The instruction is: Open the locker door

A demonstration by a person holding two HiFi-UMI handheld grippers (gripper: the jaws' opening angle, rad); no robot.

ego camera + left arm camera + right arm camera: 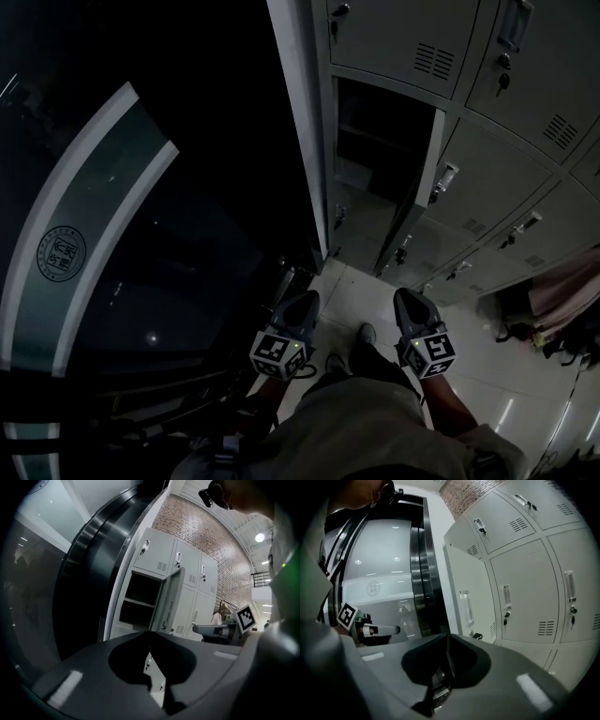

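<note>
The grey locker bank (487, 178) fills the upper right of the head view. One locker door (417, 202) stands swung open, edge-on, and beside it the compartment (375, 150) is dark and holds a shelf. The same open door (168, 603) shows in the left gripper view and close by in the right gripper view (469, 597). My left gripper (302, 302) and right gripper (406, 298) hang low near the person's body, well short of the lockers. Both have their jaws together and hold nothing. Each shows in the other's view: the right gripper (220, 631) and the left gripper (375, 631).
A dark curved glass wall (103, 244) with a round emblem (63, 251) stands to the left of the lockers. Pink cloth (567, 291) hangs at the right edge over dark items. Pale floor tiles (487, 366) lie below. Neighbouring doors are closed, with keys (506, 616) in their locks.
</note>
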